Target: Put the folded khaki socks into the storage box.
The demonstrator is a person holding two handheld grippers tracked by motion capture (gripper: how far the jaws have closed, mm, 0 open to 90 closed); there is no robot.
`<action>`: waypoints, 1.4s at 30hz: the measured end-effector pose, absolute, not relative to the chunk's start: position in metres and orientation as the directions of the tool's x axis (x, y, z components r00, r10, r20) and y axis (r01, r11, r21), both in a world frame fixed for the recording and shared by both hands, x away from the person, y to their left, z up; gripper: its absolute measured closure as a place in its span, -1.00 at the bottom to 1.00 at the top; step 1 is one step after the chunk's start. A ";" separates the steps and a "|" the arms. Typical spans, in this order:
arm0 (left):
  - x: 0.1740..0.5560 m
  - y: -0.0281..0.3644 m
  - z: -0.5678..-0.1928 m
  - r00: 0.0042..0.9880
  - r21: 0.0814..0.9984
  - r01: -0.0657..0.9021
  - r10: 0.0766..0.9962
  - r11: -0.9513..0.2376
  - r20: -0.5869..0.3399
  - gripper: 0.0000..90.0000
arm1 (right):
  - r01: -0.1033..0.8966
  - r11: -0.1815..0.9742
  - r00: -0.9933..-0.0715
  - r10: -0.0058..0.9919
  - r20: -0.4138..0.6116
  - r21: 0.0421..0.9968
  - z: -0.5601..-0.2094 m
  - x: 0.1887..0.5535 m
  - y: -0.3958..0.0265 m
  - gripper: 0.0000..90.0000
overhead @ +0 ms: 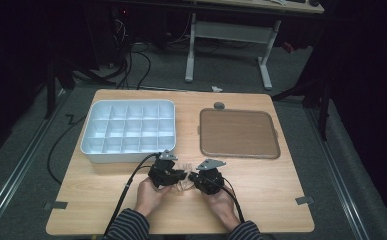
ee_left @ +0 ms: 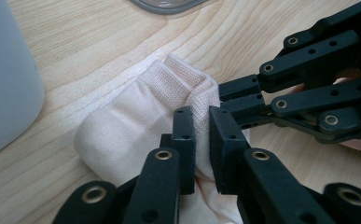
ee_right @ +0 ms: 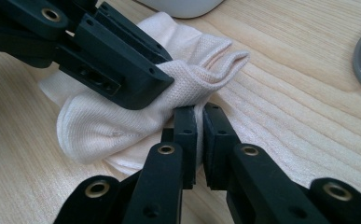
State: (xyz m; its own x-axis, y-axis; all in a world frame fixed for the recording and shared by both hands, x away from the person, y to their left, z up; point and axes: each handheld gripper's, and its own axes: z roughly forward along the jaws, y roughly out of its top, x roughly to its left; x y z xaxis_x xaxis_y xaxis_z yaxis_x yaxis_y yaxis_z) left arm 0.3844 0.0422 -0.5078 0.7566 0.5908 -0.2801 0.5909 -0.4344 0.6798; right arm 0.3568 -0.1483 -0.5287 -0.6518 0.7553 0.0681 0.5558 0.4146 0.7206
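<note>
Near the counter's (overhead: pixel 261 200) front edge, the left claw (ee_left: pixel 201 140) and right claw (ee_right: pixel 200 140) each pinch a cream sock (ee_left: pixel 136 126), its lower part hidden behind them.

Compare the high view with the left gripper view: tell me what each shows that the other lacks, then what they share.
High view alone: the whole white divided box, the brown tray, the person's hands and striped sleeves.

Left gripper view alone: the cloth's knit ribbing, and the left gripper pinching a fold of it.

Shared: the pale cloth, both grippers meeting on it, with the right gripper coming in from the side, and the wooden table.
</note>
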 end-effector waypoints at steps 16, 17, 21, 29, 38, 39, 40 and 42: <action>0.374 0.060 -0.491 0.760 0.739 0.566 0.579 -0.365 -0.296 0.35 | 0.543 0.352 -0.634 0.767 0.098 0.762 -0.513 0.348 -0.161 0.72; 0.374 0.062 -0.490 0.759 0.740 0.565 0.580 -0.364 -0.295 0.34 | 0.537 0.350 -0.636 0.765 0.097 0.767 -0.511 0.347 -0.162 0.73; 0.373 0.071 -0.488 0.741 0.745 0.575 0.602 -0.338 -0.299 0.30 | 0.524 0.351 -0.643 0.761 0.090 0.777 -0.504 0.341 -0.166 0.78; 0.372 0.082 -0.493 0.707 0.719 0.591 0.664 -0.365 -0.244 0.18 | 0.454 0.367 -0.689 0.722 0.058 0.812 -0.484 0.323 -0.159 0.82; 0.375 0.076 -0.510 0.695 0.687 0.608 0.685 -0.397 -0.219 0.13 | 0.424 0.443 -0.740 0.673 0.019 0.790 -0.489 0.318 -0.132 0.82; 0.375 0.076 -0.511 0.693 0.685 0.610 0.688 -0.398 -0.217 0.13 | 0.427 0.449 -0.740 0.672 0.019 0.785 -0.490 0.319 -0.130 0.82; 0.375 0.075 -0.512 0.691 0.685 0.610 0.691 -0.398 -0.213 0.13 | 0.433 0.456 -0.741 0.671 0.019 0.777 -0.493 0.319 -0.129 0.82; 0.375 0.074 -0.513 0.694 0.680 0.606 0.692 -0.413 -0.198 0.13 | 0.440 0.469 -0.740 0.673 0.013 0.766 -0.498 0.321 -0.127 0.82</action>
State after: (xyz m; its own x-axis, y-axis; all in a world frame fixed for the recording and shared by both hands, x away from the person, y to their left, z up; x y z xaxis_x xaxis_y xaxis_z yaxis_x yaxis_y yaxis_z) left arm 0.3745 0.0742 -0.5127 0.6940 0.6922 -0.1982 0.6060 -0.4130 0.6798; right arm 0.3215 -0.1270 -0.4982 -0.7399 0.6726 0.0131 0.4401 0.4693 0.7656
